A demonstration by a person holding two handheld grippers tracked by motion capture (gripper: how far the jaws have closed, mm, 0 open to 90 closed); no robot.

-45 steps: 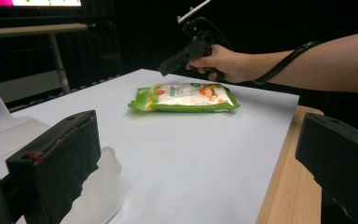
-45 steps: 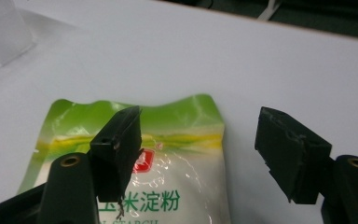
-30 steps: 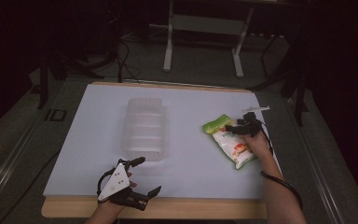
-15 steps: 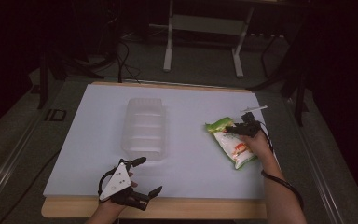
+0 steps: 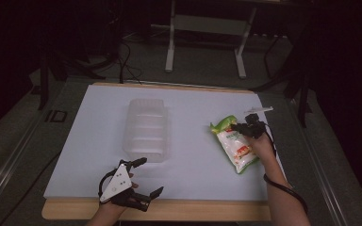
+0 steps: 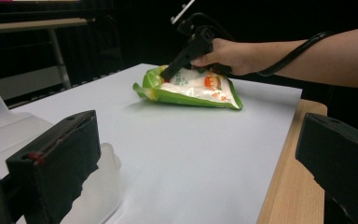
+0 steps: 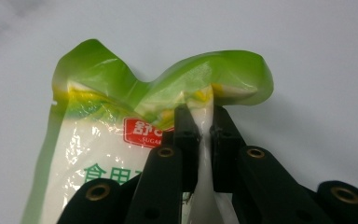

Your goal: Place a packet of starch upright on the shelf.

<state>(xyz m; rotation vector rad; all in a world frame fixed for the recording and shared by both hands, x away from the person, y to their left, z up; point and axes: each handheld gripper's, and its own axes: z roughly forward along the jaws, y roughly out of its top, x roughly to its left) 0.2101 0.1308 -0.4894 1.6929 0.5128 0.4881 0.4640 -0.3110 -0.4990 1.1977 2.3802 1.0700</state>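
A green and white sugar bag (image 5: 235,146) lies on the right part of the white table (image 5: 193,113). My right gripper (image 5: 238,126) has just been closing and is shut on the bag near its green top edge; the right gripper view shows a fold of the bag (image 7: 168,121) pinched between its fingertips (image 7: 186,126). From the left gripper view the bag (image 6: 191,88) has its near end raised a little off the surface under the right gripper (image 6: 168,74). My left gripper (image 5: 146,176) is open at the table's front edge, nothing between its jaws.
A clear plastic container (image 5: 146,129) lies on the table left of centre, its corner (image 6: 9,126) close to my left gripper. The wooden table edge (image 5: 169,209) runs along the front. Metal stand legs (image 5: 172,47) rise beyond the far edge.
My right gripper closed on the bag's top and rose slightly, lifting and bunching that end. The left gripper stayed where it was.
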